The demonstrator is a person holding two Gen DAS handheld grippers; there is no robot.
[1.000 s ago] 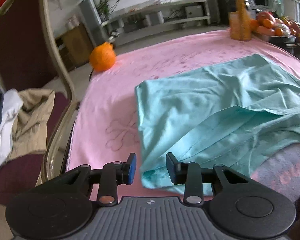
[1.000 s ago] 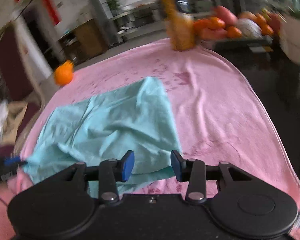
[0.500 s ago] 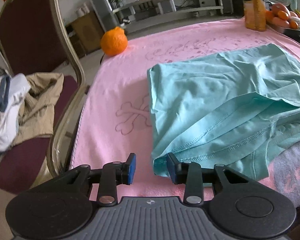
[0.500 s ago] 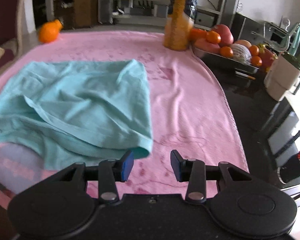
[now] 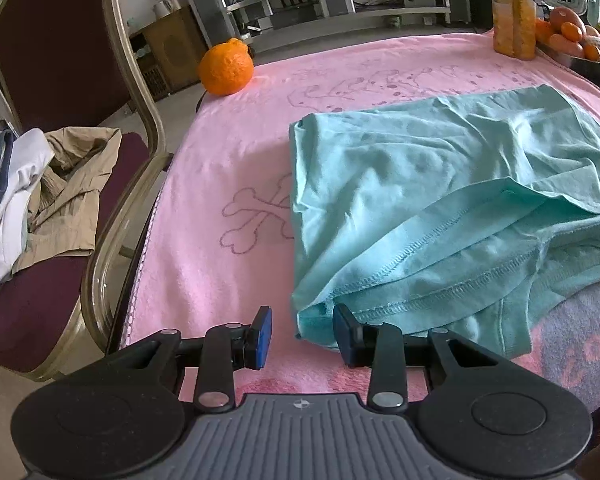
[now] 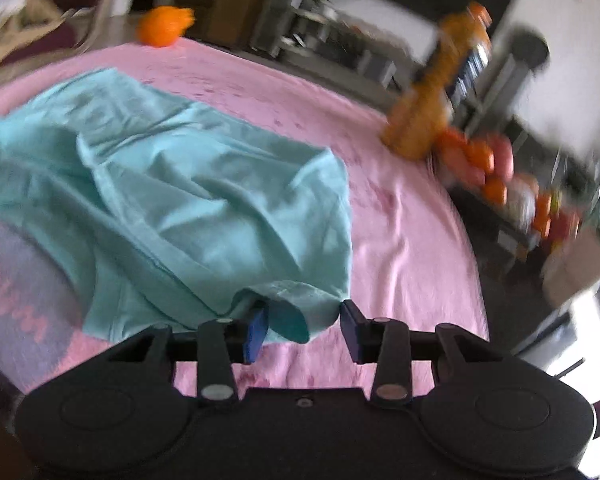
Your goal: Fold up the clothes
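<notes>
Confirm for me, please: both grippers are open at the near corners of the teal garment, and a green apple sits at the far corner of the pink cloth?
Not quite: the fruit is an orange, not a green apple, as the left wrist view shows. The rest holds: left gripper and right gripper are open at the teal garment on the pink cloth.

- Left hand-held gripper (image 5: 302, 336): black frame, two round black discs at the sides, a grey ribbed plate in the middle bearing a small round emblem
- Its two black fingers (image 5: 374, 354) carry blue pads and silver rivets
- Right hand-held gripper (image 6: 303, 334): the same black frame and discs, smooth black middle with one small screw
- Blue-padded fingers (image 6: 218, 354), silver rivets at the pivots
</notes>
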